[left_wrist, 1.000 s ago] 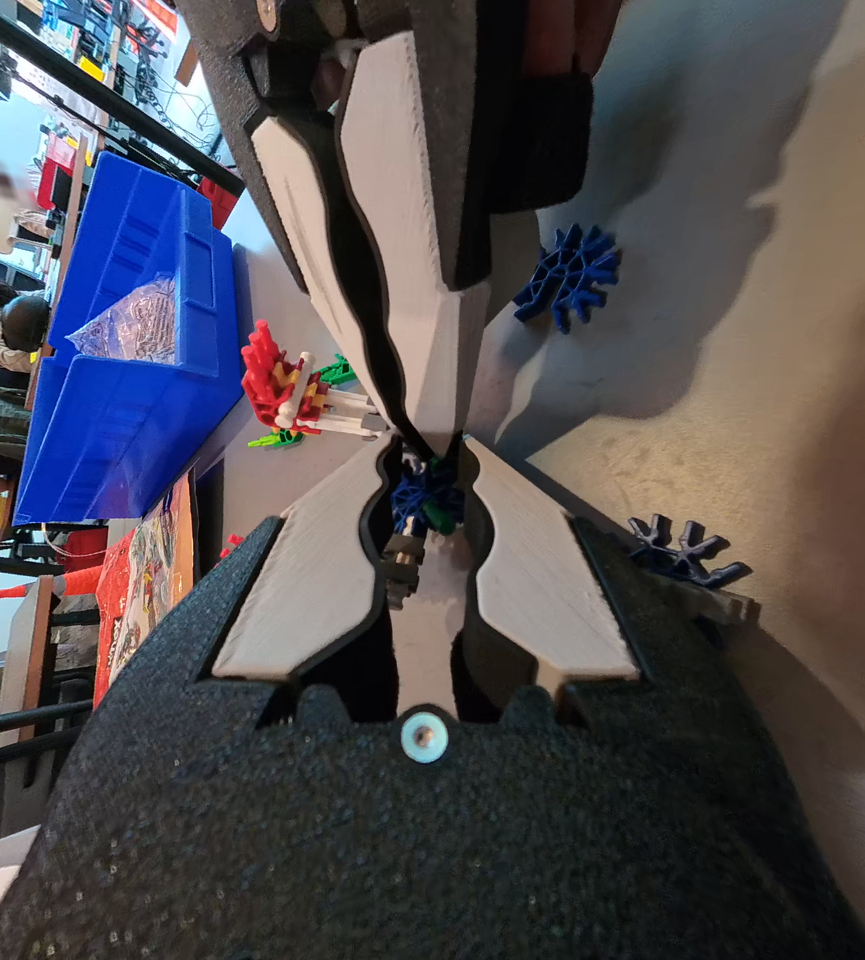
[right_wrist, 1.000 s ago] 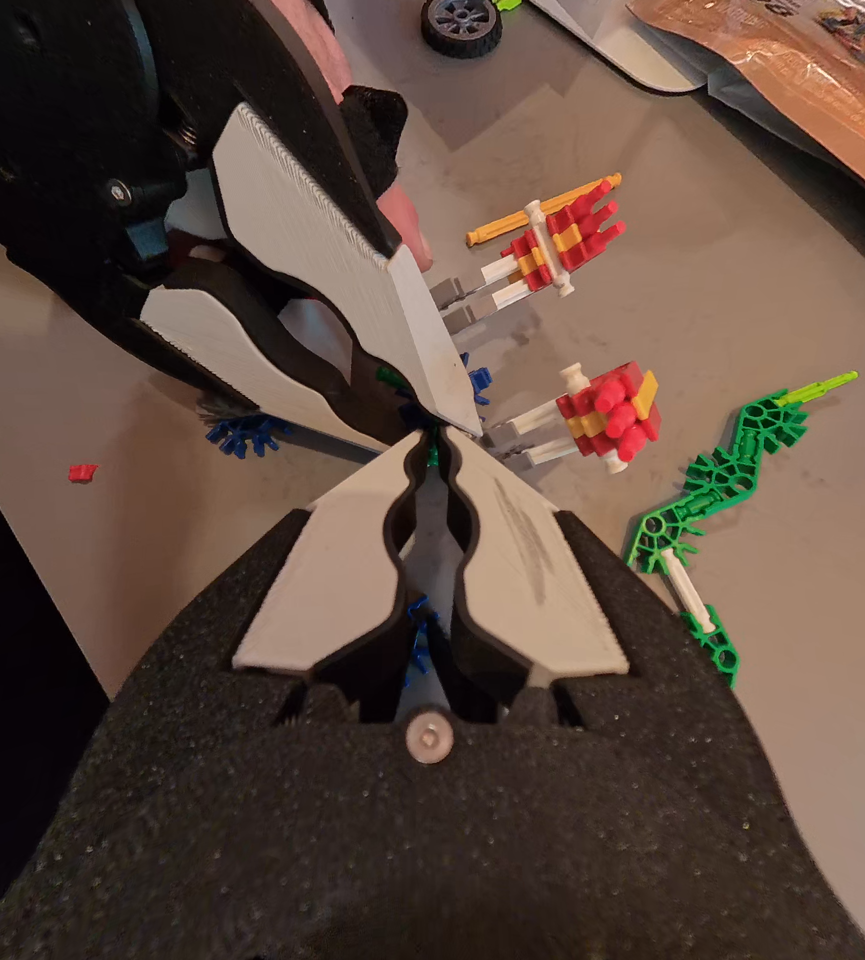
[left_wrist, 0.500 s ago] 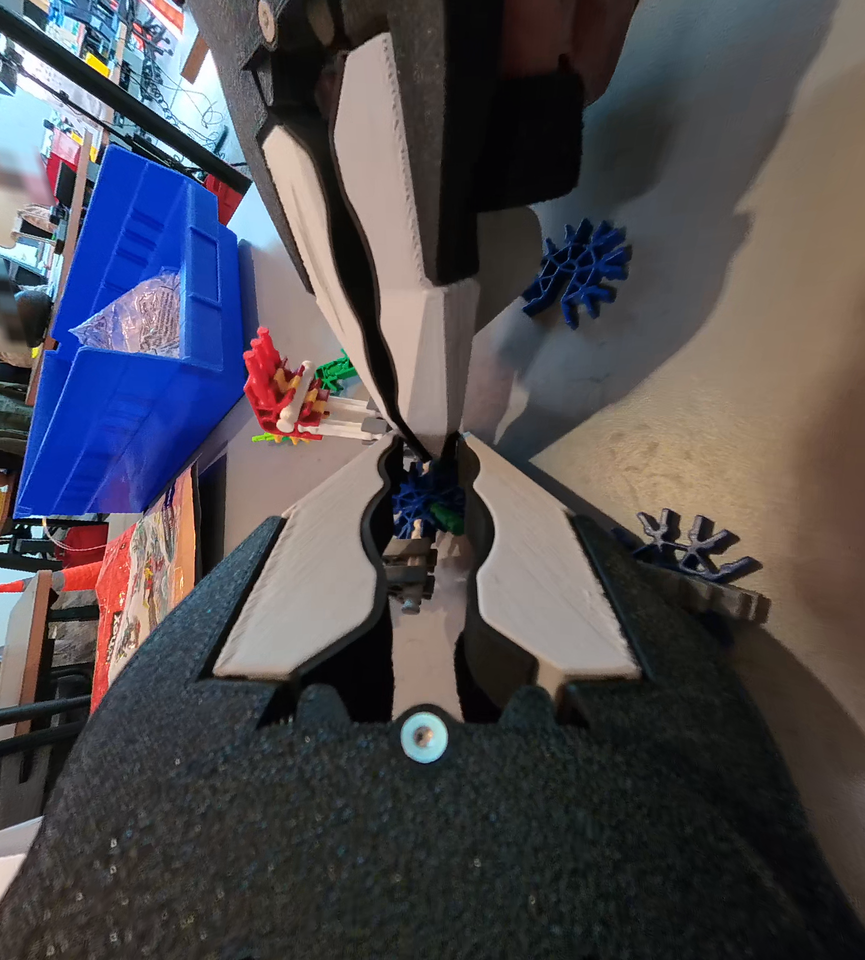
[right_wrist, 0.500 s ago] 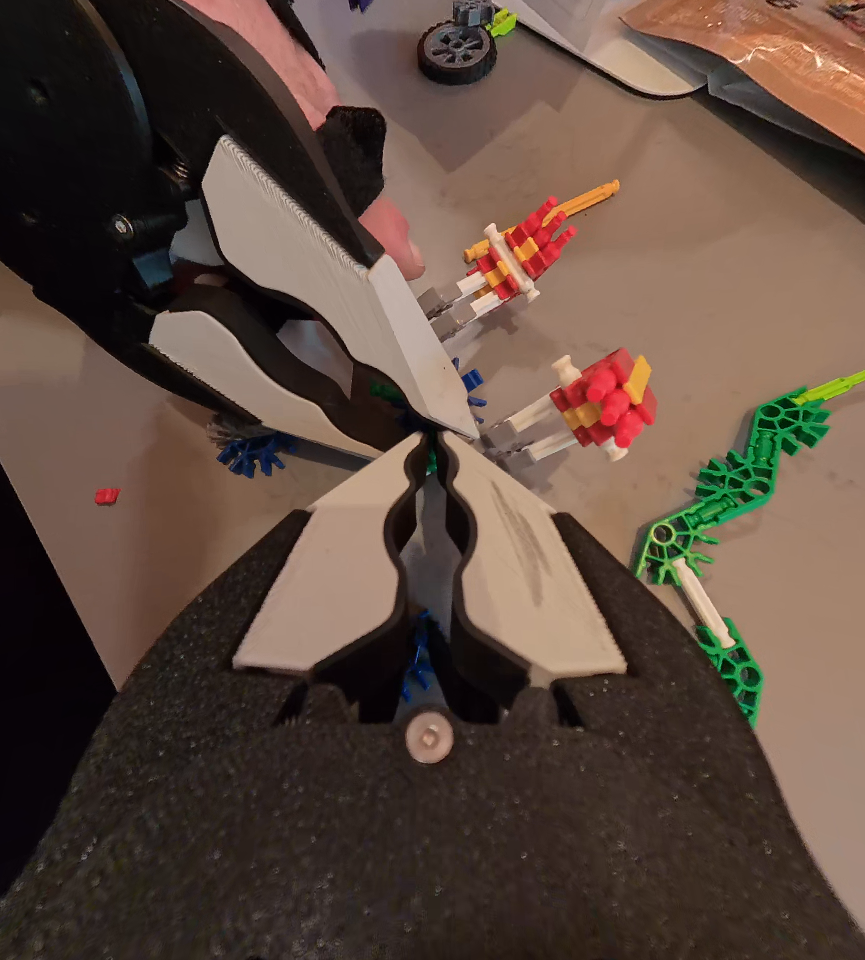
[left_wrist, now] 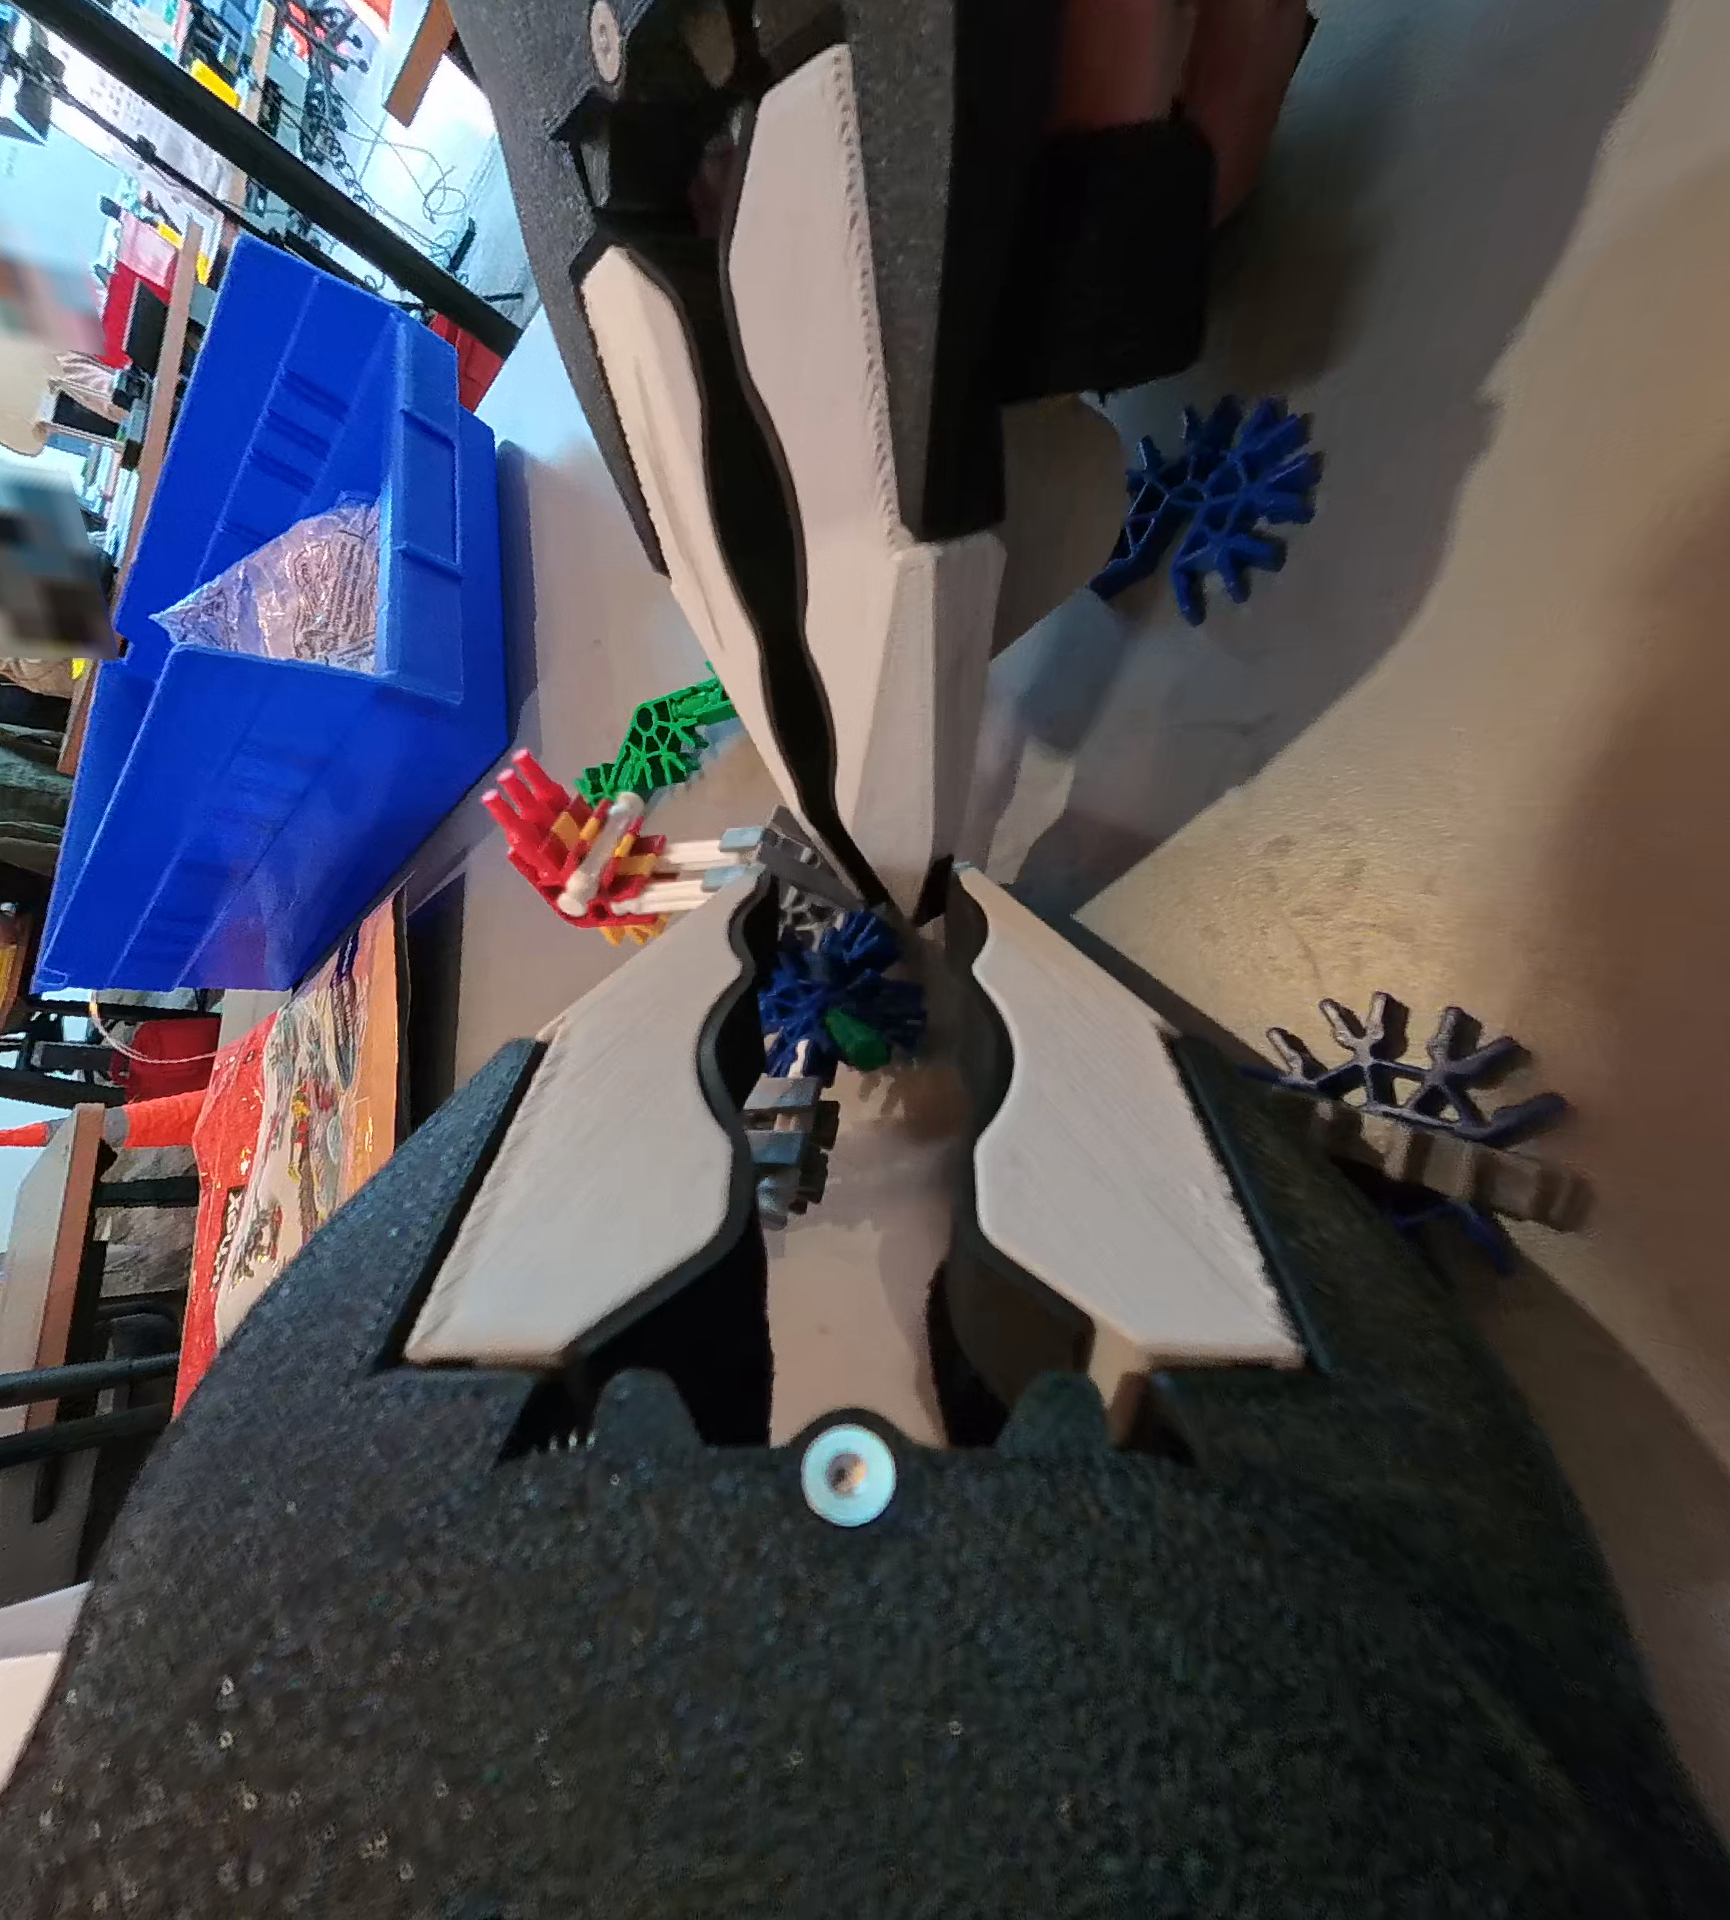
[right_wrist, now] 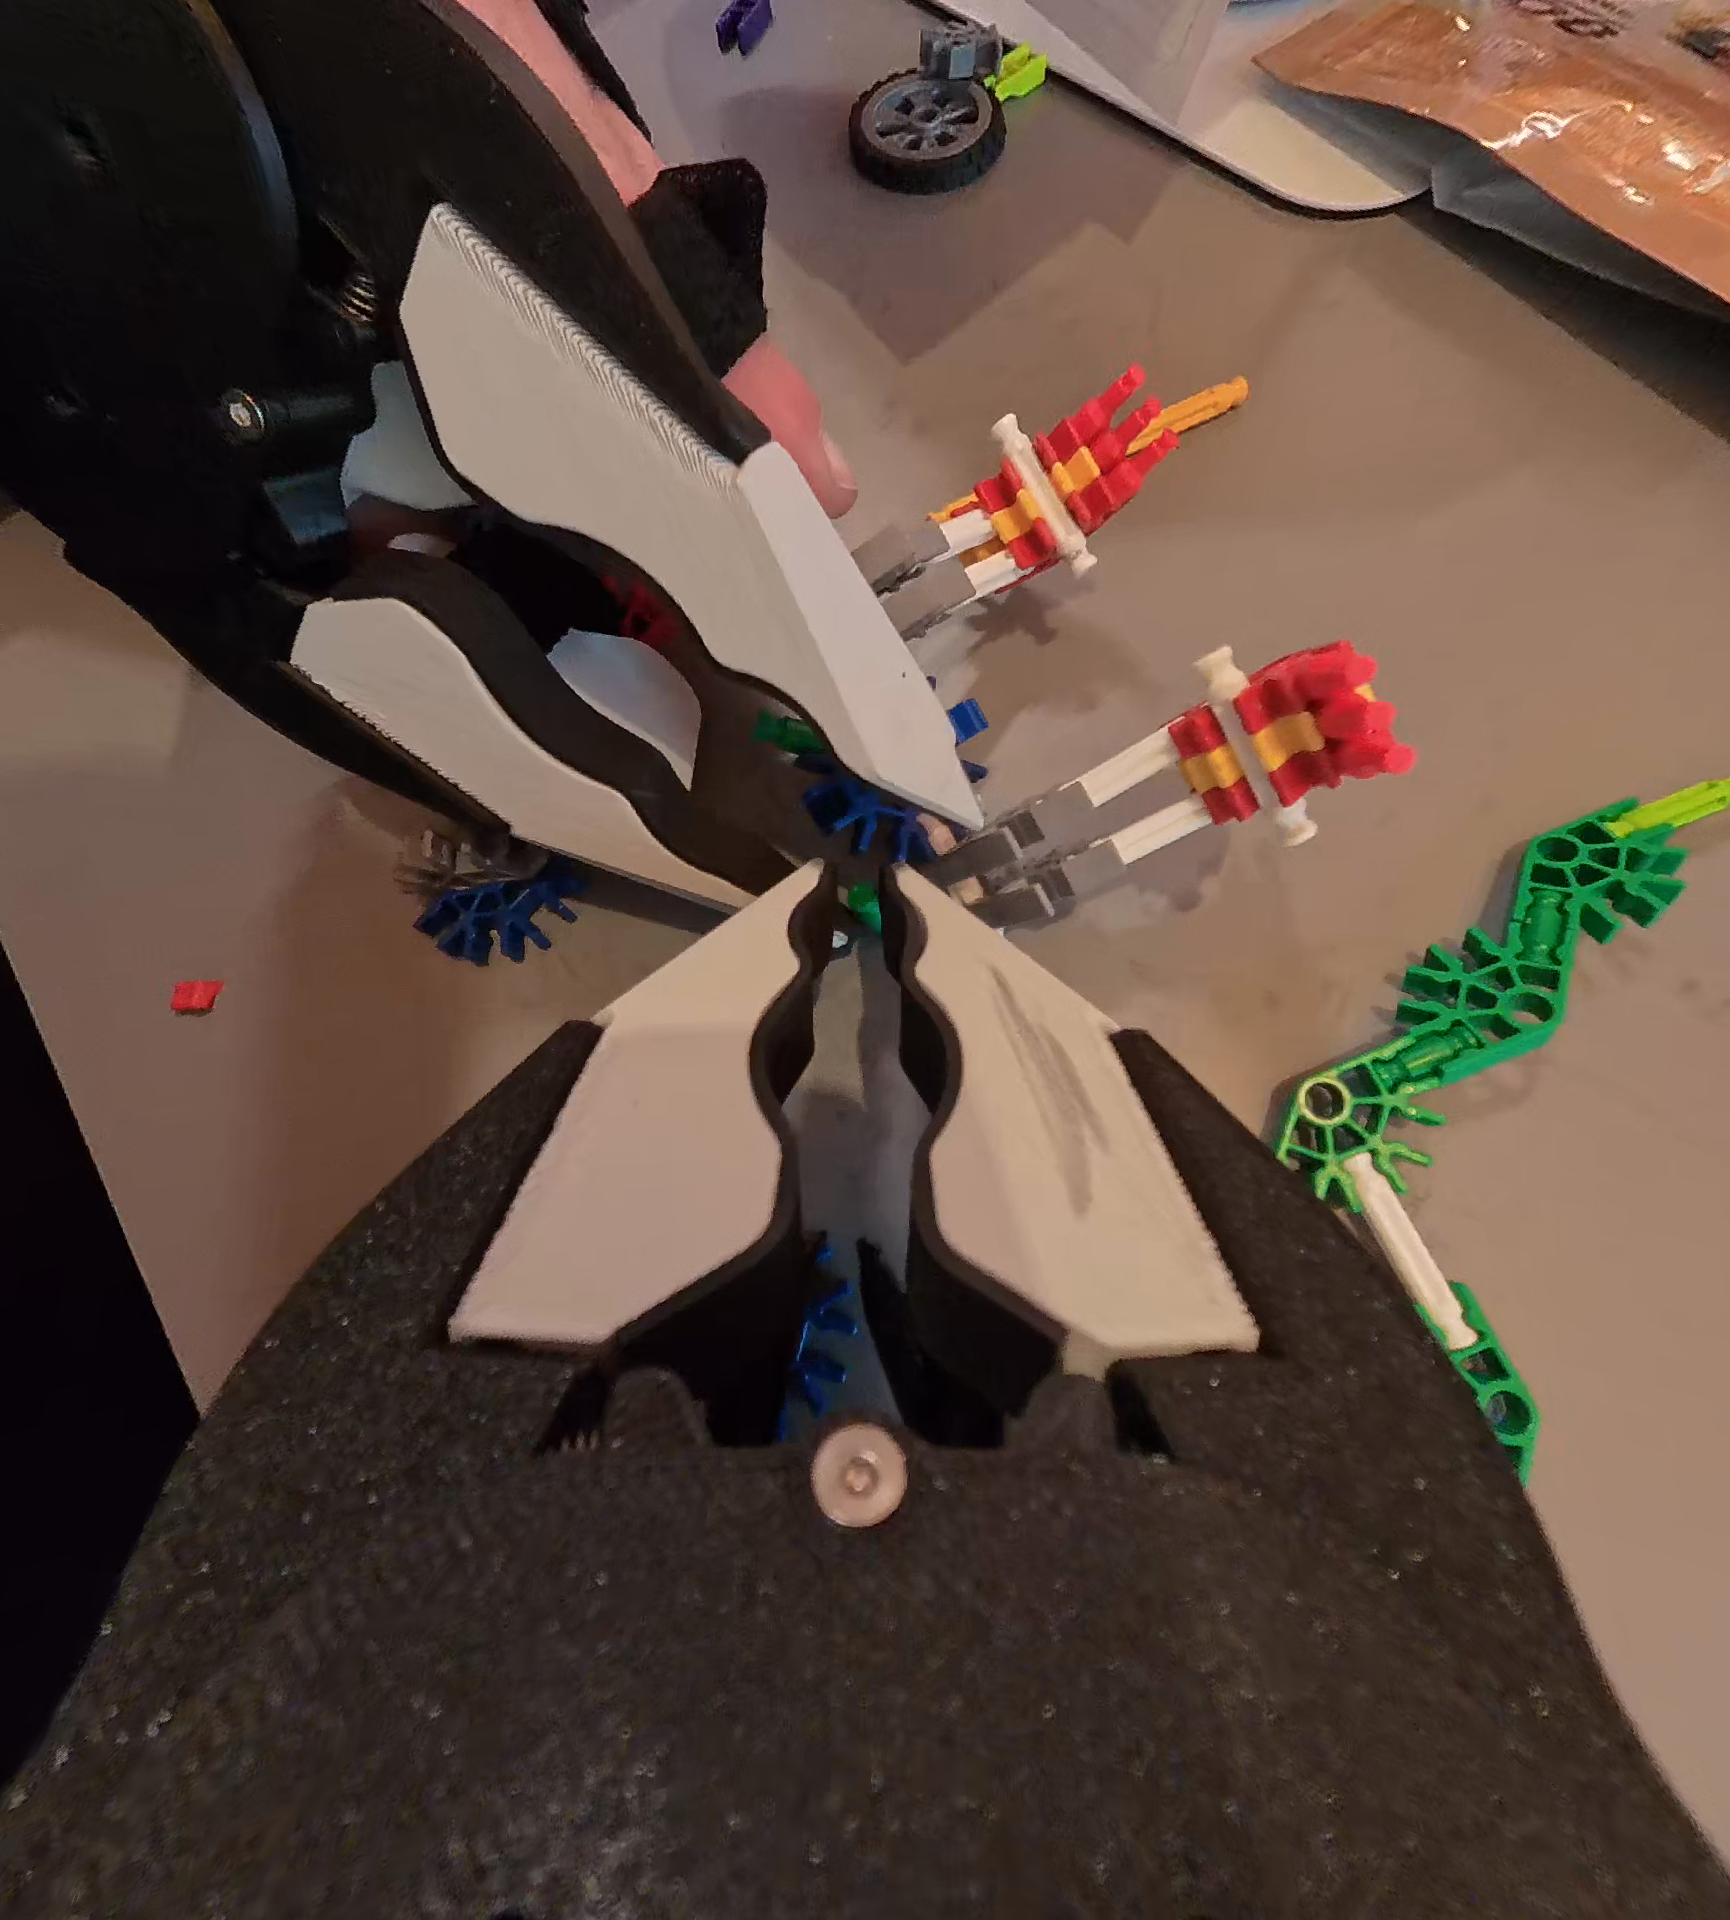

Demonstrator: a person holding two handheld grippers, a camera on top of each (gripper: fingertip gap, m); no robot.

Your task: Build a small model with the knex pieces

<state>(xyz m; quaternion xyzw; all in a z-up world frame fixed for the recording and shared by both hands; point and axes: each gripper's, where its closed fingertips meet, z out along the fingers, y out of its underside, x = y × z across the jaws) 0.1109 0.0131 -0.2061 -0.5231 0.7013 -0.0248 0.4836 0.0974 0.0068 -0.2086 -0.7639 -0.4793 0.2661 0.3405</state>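
The two claws meet tip to tip over the grey surface (right_wrist: 1463, 520), and a small toy build sits right where they meet. The left claw (left_wrist: 856, 904) is closed to a narrow gap around a blue spiky connector (left_wrist: 840, 997) with a green piece in its middle. The right claw (right_wrist: 856, 883) comes from the other side and is pinched nearly shut on a small green peg (right_wrist: 861, 906) that sticks out of that same blue piece. So the held thing lies straight ahead of both claws, just at their tips. Grey and white rods run away from it to two red and yellow bundles (right_wrist: 1287, 743), one up and one lower, both off the surface. A long green chain (right_wrist: 1484, 997) lies flat to the right, well apart. A loose blue connector (right_wrist: 497, 914) lies under the left claw. A wheel (right_wrist: 928, 135) and a brown bag (right_wrist: 1619, 156) lie far off. A blue bin (left_wrist: 258, 727) stands behind.
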